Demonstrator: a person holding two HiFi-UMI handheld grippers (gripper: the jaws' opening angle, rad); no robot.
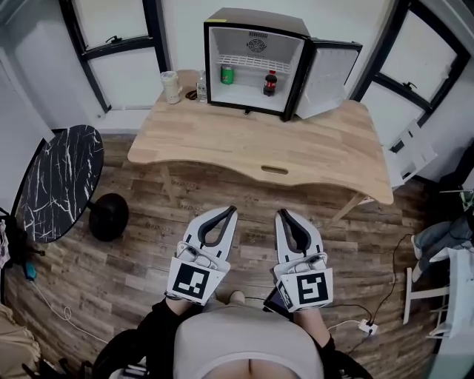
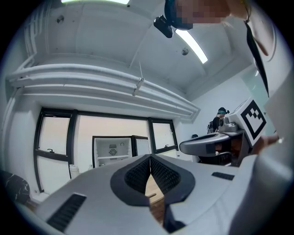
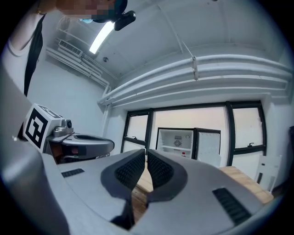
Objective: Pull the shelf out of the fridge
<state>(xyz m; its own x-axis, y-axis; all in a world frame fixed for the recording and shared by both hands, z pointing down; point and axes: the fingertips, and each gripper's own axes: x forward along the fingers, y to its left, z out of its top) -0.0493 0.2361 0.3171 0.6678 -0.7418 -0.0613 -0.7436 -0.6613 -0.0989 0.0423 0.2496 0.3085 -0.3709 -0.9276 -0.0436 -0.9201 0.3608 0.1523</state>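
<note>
Only the head view shows the wooden table (image 1: 259, 148) whole: a cup (image 1: 171, 86), then a green can (image 1: 227, 73) and dark bottle (image 1: 270, 84) inside the open fridge (image 1: 255, 18). The gripper views add ceiling lights. The left gripper (image 1: 228, 212) and right gripper (image 1: 282, 214) are both pressed together, empty. The shelf (image 1: 255, 63) — white wire, level — sits in the fridge's upper half, well apart from both.
</note>
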